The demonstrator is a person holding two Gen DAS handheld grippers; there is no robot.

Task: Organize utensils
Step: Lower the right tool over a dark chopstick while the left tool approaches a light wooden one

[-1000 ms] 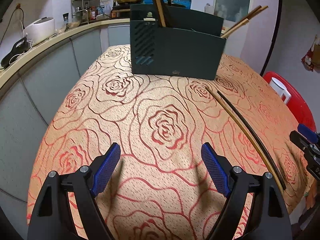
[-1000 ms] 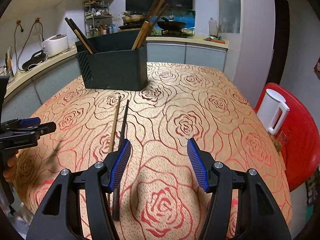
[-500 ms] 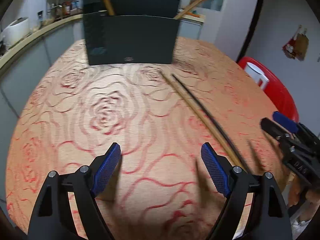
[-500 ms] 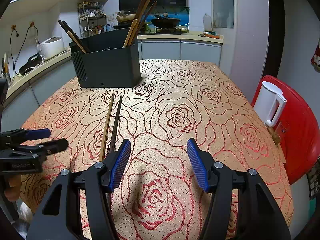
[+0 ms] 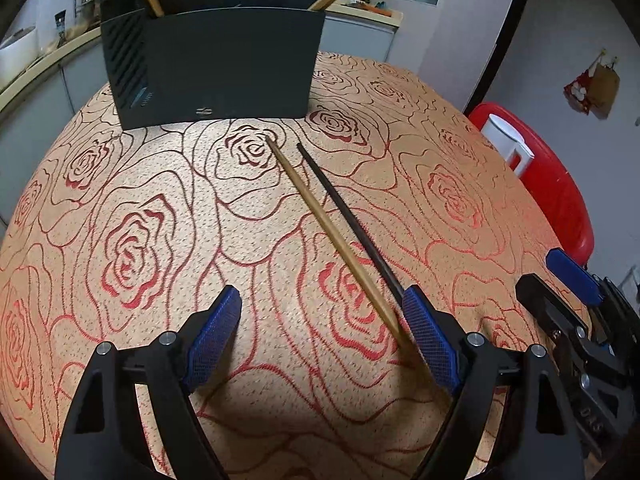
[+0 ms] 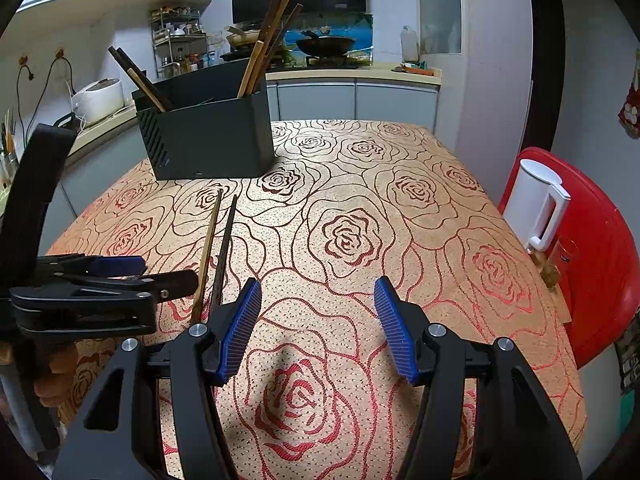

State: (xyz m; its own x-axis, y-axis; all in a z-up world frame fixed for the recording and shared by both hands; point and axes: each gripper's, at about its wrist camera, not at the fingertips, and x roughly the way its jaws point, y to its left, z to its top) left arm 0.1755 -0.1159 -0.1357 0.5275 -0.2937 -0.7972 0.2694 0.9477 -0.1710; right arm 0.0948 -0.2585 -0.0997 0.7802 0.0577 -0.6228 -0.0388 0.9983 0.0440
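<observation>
Now, from the left wrist: the left claw (image 5: 320,332) is spread wide over the rose-patterned orange worktop (image 5: 132,208), nothing pinched. A long light wooden chopstick (image 5: 332,236) and a thin black chopstick (image 5: 348,216) lie side by side, running from its right pad toward the dark rectangular utensil holder (image 5: 224,64). Over to the right wrist: the right claw (image 6: 318,328) is spread too, empty, with both chopsticks lying just left of it.
</observation>
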